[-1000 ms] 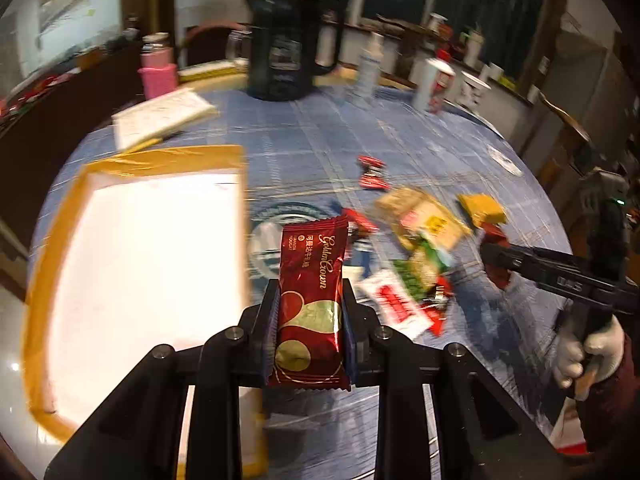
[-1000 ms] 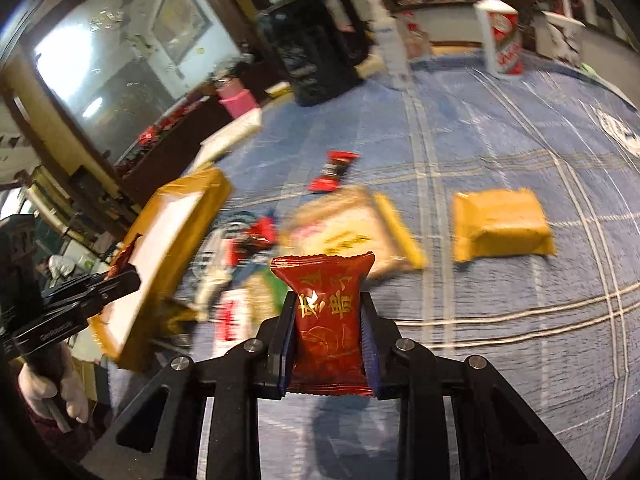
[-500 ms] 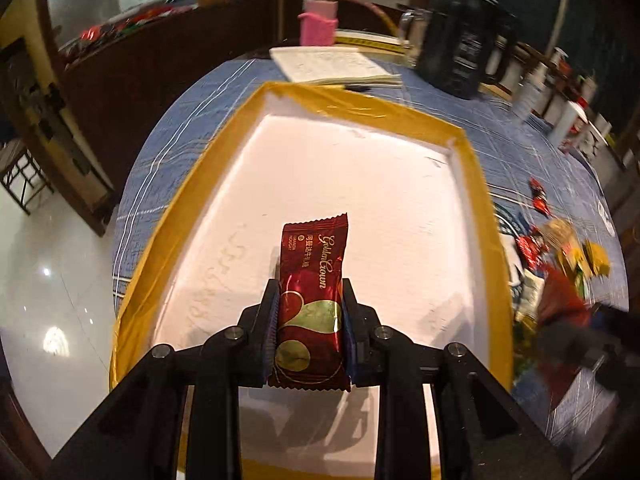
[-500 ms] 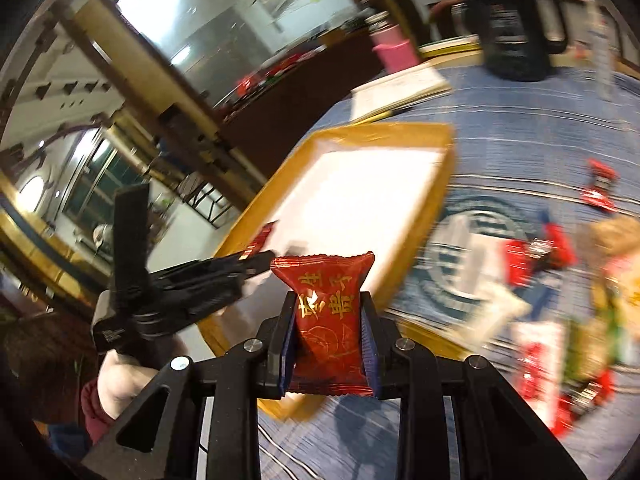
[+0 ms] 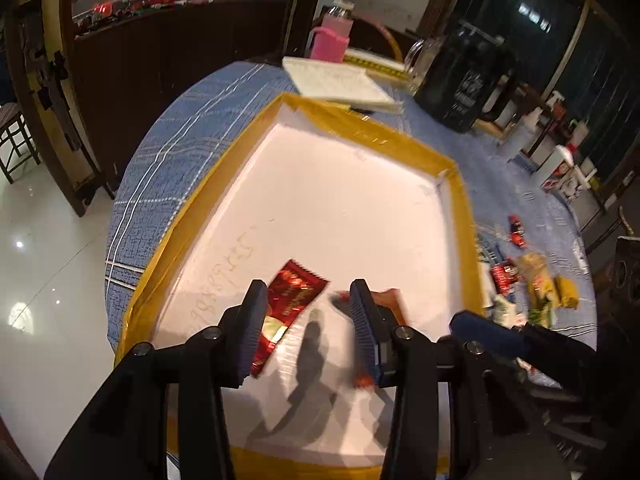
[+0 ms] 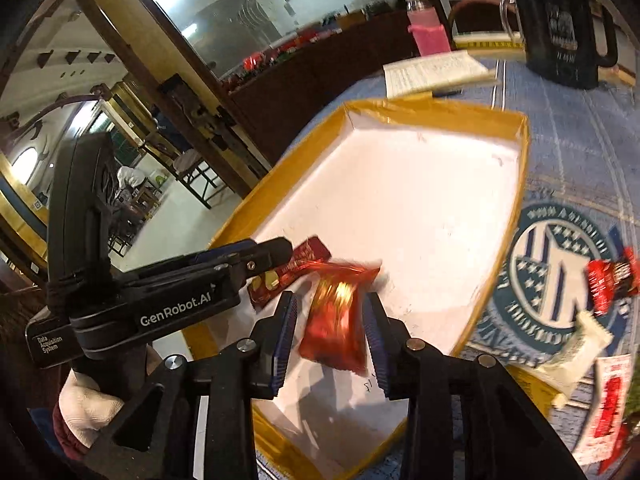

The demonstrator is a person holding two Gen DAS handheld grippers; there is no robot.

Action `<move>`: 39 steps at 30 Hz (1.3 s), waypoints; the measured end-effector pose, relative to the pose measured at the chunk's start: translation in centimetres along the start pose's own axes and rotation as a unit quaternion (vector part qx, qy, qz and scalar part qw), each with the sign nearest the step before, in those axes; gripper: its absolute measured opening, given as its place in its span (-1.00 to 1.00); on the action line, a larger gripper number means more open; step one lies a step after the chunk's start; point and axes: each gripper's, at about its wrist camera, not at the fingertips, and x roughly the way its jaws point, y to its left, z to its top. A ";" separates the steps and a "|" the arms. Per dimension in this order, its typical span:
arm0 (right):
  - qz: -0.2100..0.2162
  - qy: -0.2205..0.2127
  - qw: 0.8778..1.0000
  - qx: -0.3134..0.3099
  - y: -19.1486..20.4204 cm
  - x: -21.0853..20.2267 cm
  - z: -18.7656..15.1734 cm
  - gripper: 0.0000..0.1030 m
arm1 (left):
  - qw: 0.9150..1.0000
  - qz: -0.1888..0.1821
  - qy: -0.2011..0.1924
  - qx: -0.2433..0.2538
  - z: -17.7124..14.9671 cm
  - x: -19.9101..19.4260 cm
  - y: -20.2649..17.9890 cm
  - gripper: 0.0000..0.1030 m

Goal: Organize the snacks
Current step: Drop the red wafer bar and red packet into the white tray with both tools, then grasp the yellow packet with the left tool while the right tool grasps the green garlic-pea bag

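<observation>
Both snacks have left the grips since 0.5 s ago: dark-red bar (image 5: 291, 306) lies in the tray (image 5: 208, 200), red packet (image 6: 338, 316) beside it, blurred, contact w/ tray unclear. Left gripper (image 5: 306, 322) & right gripper (image 6: 332, 330) wide apart, empty. Loose snacks (image 5: 532, 284) right of tray, partly cut off.

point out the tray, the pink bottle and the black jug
tray (image 5: 460, 216), left wrist view, on its yellow right rim
pink bottle (image 5: 330, 42), left wrist view, on the pink sleeve
black jug (image 6: 560, 36), right wrist view, on the printed front of its body
</observation>
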 end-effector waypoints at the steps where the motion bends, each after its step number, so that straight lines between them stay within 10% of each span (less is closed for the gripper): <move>1: 0.003 -0.011 1.000 0.001 -0.5 -1.1 0.2 -0.29 | 1.000 -0.005 -0.008 0.005 -0.1 -0.7 -0.6 -0.20; 9: -0.069 -0.083 0.994 0.033 -8.3 -11.5 -1.5 -0.13 | 0.996 -0.053 -0.027 0.067 -1.7 -2.9 -6.8 0.11; 17: -0.145 -0.062 0.984 0.083 -16.8 -13.6 -5.1 0.01 | 0.986 -0.090 0.026 0.135 -4.7 0.5 -14.7 0.11; 28: -0.193 -0.045 0.980 0.022 -15.5 -9.2 -4.9 0.44 | 0.974 0.016 0.045 0.224 -7.5 4.8 -19.4 0.11; 33: -0.236 -0.027 0.971 -0.034 -13.6 -7.4 -5.3 0.17 | 0.967 0.028 0.037 0.250 -8.5 4.7 -19.9 -0.36; 36: -0.211 -0.015 0.977 -0.027 -13.8 -7.0 -5.6 -0.25 | 0.968 0.015 0.035 0.249 -8.7 4.3 -19.8 -0.37; 39: -0.202 -0.023 0.979 -0.012 -14.2 -7.5 -5.8 -0.27 | 0.970 0.003 0.029 0.240 -8.3 3.7 -19.4 -0.37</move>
